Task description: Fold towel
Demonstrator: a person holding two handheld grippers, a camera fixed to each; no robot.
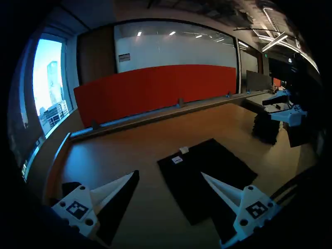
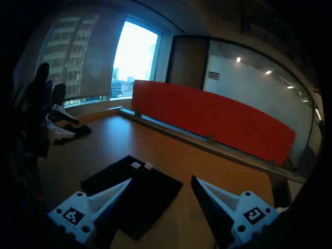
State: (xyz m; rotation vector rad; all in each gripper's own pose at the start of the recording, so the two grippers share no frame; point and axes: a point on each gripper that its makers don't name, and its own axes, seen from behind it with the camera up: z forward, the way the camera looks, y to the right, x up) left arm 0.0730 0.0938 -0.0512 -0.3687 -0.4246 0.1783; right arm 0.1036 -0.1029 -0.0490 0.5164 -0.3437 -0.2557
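Black towel (image 1: 216, 166) spread flat on the wooden table (image 1: 137, 145), in front of two grippers.
Two small white tags (image 1: 177, 159) sit at its far edge, and its near side is partly hidden behind the fingers. The left gripper (image 1: 169, 173) and right gripper (image 2: 161, 179) both stand wide open, holding nothing.

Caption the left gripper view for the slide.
Open left tool hovers above a dark towel lying flat on the wooden table, red divider behind.
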